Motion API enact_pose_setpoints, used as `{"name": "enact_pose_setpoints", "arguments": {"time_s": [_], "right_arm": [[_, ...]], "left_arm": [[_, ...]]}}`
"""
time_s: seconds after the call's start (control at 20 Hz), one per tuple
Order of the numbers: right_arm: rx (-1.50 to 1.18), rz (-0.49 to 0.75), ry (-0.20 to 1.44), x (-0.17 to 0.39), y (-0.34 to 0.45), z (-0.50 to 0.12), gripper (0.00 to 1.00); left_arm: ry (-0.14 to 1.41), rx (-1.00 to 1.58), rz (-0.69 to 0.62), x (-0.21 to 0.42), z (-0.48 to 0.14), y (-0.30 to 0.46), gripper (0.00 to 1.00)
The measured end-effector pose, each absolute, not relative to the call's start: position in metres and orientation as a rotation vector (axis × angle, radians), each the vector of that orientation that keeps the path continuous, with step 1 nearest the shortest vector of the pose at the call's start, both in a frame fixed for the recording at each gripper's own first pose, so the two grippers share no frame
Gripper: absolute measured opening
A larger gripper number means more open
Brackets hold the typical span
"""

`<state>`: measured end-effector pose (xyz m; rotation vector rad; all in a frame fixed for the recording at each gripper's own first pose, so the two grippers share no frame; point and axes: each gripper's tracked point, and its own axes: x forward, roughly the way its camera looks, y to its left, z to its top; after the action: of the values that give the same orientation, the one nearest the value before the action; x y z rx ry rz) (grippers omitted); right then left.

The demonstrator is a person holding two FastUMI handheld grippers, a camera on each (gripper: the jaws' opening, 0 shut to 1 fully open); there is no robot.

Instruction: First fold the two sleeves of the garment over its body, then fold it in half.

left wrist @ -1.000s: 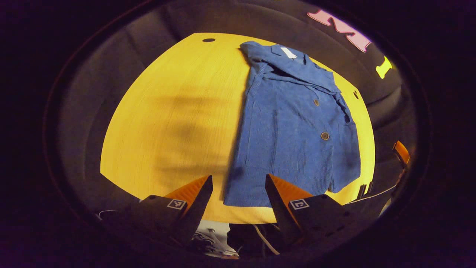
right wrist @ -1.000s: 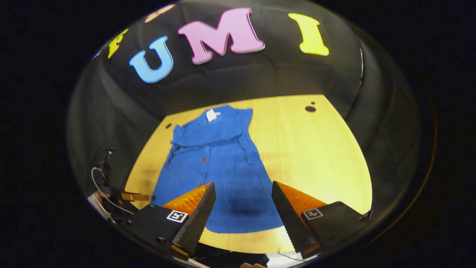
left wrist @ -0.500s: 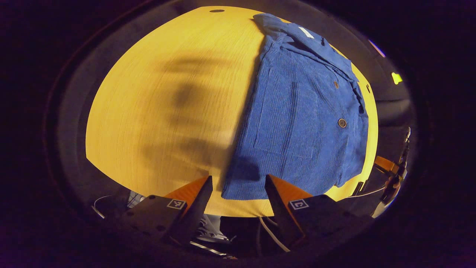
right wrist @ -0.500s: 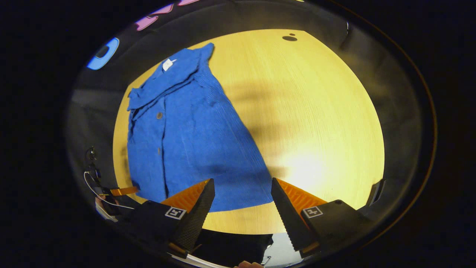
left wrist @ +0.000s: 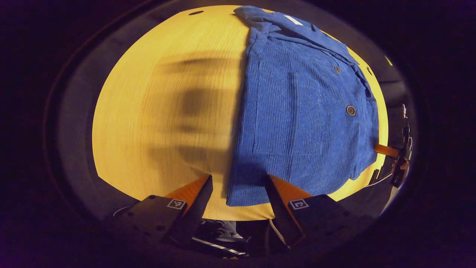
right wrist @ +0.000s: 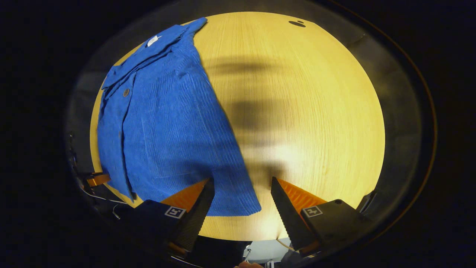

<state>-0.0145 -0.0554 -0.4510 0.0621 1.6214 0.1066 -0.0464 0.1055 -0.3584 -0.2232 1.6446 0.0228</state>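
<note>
Garment [left wrist: 297, 111] flat on table [left wrist: 148, 111], sleeves already folded in; half-fold still left. Left gripper [left wrist: 238, 193] and right gripper [right wrist: 241, 201] gape wide at hem corners, holding nothing

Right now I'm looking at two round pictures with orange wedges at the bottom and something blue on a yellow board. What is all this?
There is no robot here: a person holds a two-finger claw in each hand, and a small wide-angle camera rides on each one. The orange wedges at the bottom of each picture are that claw's own fingers.

The left gripper view looks past the left claw; the right gripper view looks past the right claw. Both claws are open and hold nothing.

On the wooden table lies a blue corduroy shirt, with its buttons and collar showing. Each claw hovers near a bottom corner of its hem. The dark smudges on the wood are shadows. The job is to fold the shirt.
</note>
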Motion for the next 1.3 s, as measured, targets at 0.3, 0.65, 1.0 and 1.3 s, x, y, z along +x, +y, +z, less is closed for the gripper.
{"name": "enact_pose_setpoints", "arguments": {"time_s": [0.3, 0.65, 1.0, 1.3], "right_arm": [[0.044, 0.113, 1.625, -0.014, -0.043, -0.452, 0.98], [-0.022, 0.142, 1.658, -0.026, -0.028, -0.454, 0.97], [0.035, 0.188, 1.695, -0.033, -0.008, -0.452, 0.19], [0.132, 0.175, 1.690, -0.035, -0.001, -0.450, 0.03]], "left_arm": [[1.662, -0.159, 0.000, -0.043, -0.360, 0.093, 0.83], [1.678, -0.124, -0.008, -0.035, -0.359, 0.082, 0.77], [1.667, -0.132, -0.068, -0.035, -0.361, 0.073, 0.08], [1.629, -0.282, -0.088, -0.038, -0.361, 0.069, 0.00]]}}
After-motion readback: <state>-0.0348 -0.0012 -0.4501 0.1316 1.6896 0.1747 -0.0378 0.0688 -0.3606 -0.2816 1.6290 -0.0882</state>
